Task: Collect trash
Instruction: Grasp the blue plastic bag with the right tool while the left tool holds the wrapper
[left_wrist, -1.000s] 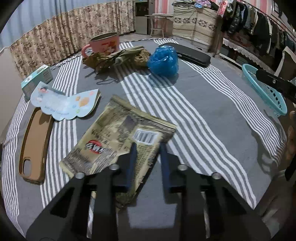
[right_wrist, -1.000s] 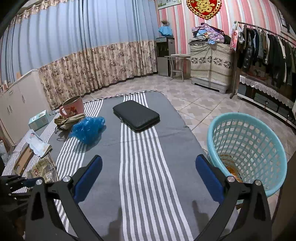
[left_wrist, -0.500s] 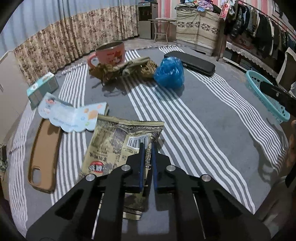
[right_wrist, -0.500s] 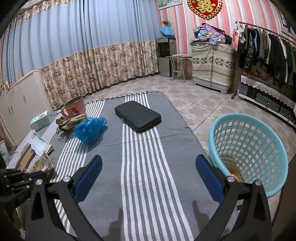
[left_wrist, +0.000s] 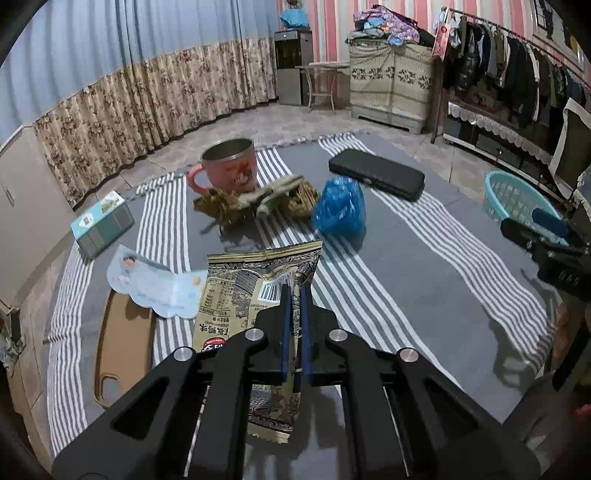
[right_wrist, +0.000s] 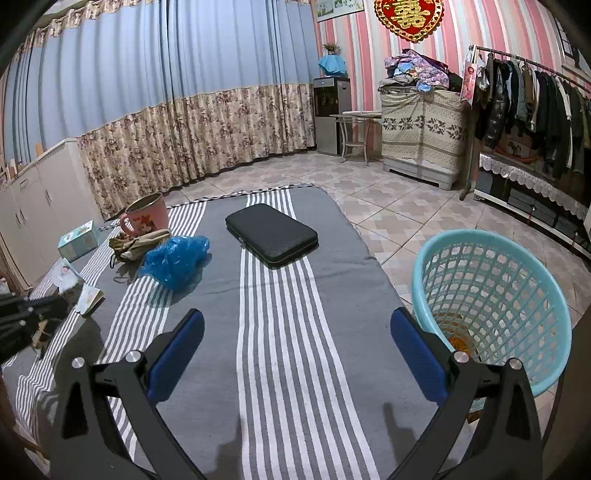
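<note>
Black angular left gripper (left_wrist: 293, 306), blue-padded fingers (left_wrist: 284, 314), silver screws, matching right gripper (right_wrist: 295, 354)

Crinkled snack wrapper (left_wrist: 255, 291), pinched upright

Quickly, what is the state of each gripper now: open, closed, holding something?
Left gripper: closed on the snack wrapper.
Right gripper: jaws wide open, holding nothing.

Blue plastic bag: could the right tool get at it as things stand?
Probably yes: the right tool is open and empty, and only bare striped cloth lies between it and the blue plastic bag.
</note>
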